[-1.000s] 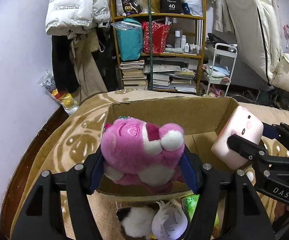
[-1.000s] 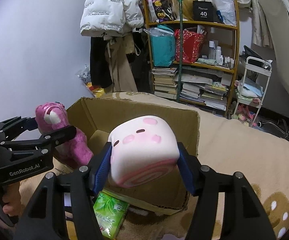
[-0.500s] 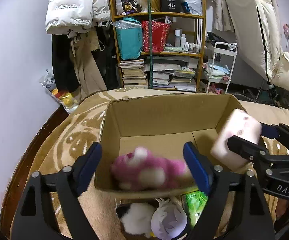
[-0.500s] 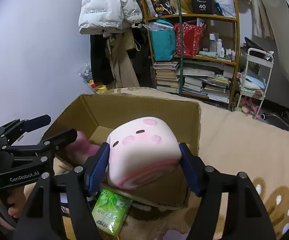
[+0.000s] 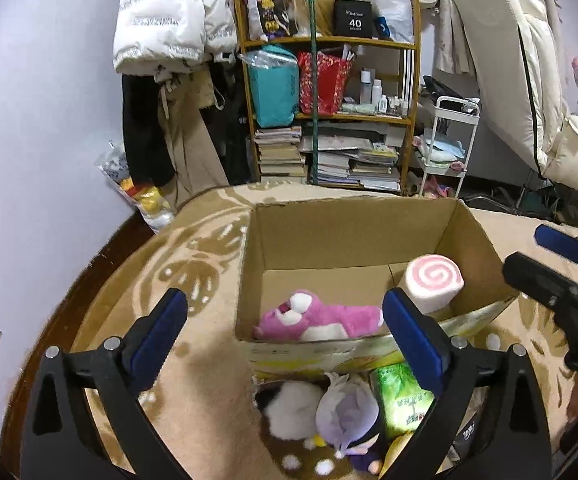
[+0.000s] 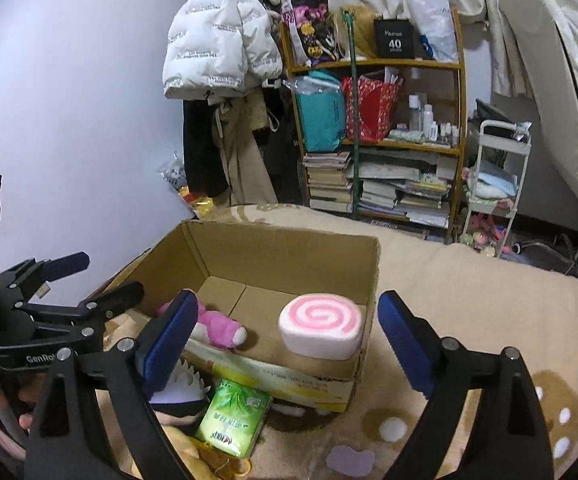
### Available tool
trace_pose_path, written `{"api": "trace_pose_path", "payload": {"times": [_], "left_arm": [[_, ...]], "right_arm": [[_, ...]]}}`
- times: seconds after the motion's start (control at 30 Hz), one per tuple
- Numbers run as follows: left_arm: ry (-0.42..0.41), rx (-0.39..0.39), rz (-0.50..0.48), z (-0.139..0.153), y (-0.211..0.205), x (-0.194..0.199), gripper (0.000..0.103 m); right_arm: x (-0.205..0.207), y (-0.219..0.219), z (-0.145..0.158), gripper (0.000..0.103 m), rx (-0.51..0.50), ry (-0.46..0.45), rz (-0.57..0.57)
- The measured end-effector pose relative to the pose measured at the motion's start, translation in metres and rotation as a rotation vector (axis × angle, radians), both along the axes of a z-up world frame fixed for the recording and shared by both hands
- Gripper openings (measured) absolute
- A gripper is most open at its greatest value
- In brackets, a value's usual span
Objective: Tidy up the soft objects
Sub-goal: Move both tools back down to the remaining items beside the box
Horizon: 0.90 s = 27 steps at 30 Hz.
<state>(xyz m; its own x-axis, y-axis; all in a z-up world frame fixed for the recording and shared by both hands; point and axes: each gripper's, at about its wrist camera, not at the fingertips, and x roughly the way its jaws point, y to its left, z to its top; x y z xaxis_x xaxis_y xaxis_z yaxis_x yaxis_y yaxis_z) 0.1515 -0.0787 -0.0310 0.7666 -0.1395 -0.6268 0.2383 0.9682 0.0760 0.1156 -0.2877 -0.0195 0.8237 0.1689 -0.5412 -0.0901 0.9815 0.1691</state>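
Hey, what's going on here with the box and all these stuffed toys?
Someone with a hand-held gripper in each hand is sorting soft things into a cardboard box on a beige blanket. The pink plush bear and the pink swirl roll cushion already lie inside it. The left hand-held gripper and the right hand-held gripper are both open and empty. A green tissue pack and more plush toys wait in front of the box.

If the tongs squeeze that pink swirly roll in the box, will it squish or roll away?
The swirl roll cushion looks like soft plush, so it would probably squish and spring back. It lies on a flat swirl face in the cardboard box, so rolling seems unlikely. It likely feels light for its size.
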Motion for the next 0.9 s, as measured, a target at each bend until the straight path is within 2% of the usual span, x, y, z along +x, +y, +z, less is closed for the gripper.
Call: {"api": "trace_pose_path", "payload": {"times": [0.07, 0.1, 0.3, 0.5, 0.7, 0.9], "left_arm": [[-0.013, 0.011, 0.003, 0.006, 0.002, -0.008, 0.098], [-0.016, 0.010, 0.005, 0.008, 0.004, -0.013, 0.098], [-0.005, -0.038, 0.050, 0.022, 0.021, -0.049, 0.098], [-0.027, -0.010, 0.050, 0.037, 0.032, -0.083, 0.098], [-0.035, -0.007, 0.048, 0.046, 0.043, -0.112, 0.098], [-0.031, 0.021, 0.027, 0.035, 0.042, -0.134, 0.098]], "right_arm": [[-0.009, 0.001, 0.007, 0.096, -0.004, -0.015, -0.008], [-0.014, 0.000, 0.011, 0.103, -0.003, -0.024, -0.014], [-0.048, 0.001, 0.036, 0.103, -0.006, -0.094, -0.033], [-0.083, 0.003, 0.057, 0.103, 0.005, -0.146, -0.052], [-0.107, 0.009, 0.066, 0.103, -0.022, -0.158, -0.051], [-0.126, 0.014, 0.063, 0.103, -0.052, -0.125, -0.074]]}}
